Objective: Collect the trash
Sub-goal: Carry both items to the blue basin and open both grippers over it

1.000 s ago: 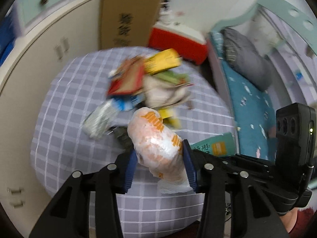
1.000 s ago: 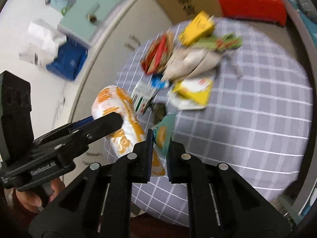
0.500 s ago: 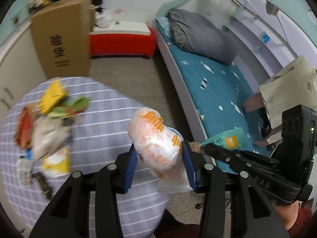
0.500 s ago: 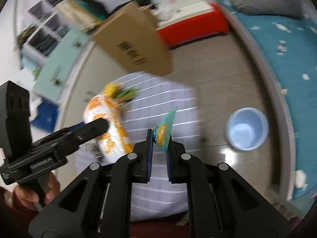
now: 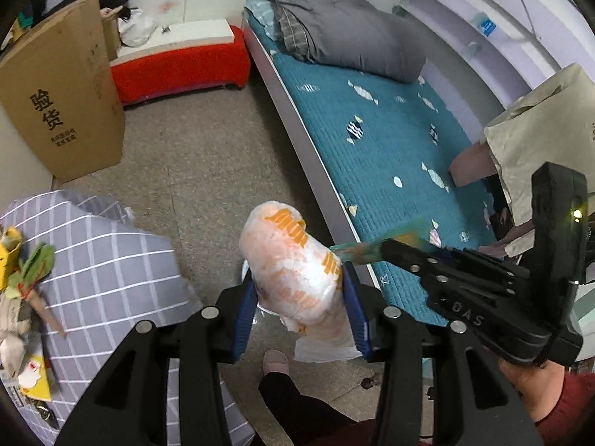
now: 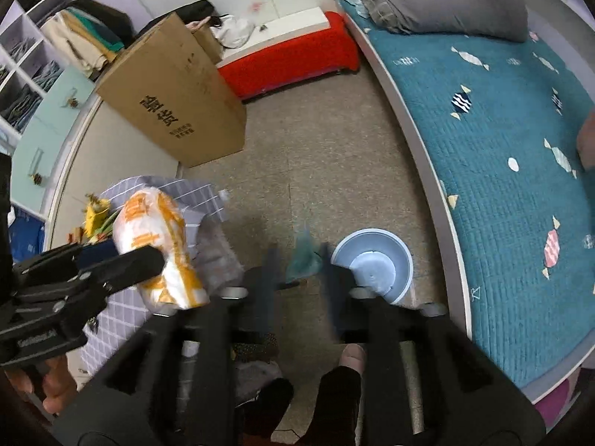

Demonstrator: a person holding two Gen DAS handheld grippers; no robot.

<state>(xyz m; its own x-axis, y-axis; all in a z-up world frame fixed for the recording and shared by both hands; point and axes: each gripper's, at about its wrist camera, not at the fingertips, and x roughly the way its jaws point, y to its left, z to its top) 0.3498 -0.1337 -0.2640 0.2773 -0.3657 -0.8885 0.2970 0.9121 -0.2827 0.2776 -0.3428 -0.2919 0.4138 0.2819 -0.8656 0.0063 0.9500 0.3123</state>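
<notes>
My left gripper (image 5: pixel 299 297) is shut on a white and orange plastic bag (image 5: pixel 293 267), held above the floor beside the table; the bag also shows in the right wrist view (image 6: pixel 156 234). My right gripper (image 6: pixel 297 260) has its jaws apart, and a small teal wrapper (image 6: pixel 303 256) sits blurred between them, loose. A light blue bin (image 6: pixel 373 264) stands on the floor just right of the right gripper. In the left wrist view the teal wrapper (image 5: pixel 357 251) shows at the right gripper's tip. More trash (image 5: pixel 22 271) lies on the checked table (image 5: pixel 104 260).
A bed with a teal cover (image 6: pixel 502 130) runs along the right. A tall cardboard box (image 6: pixel 171 96) and a red bench (image 6: pixel 290 59) stand at the back. The person's feet (image 6: pixel 349 356) are on the floor below the grippers.
Both grippers swung away from the table toward the floor and the blue bin. The right gripper's jaws opened, releasing the teal wrapper. The left gripper still holds the bag.
</notes>
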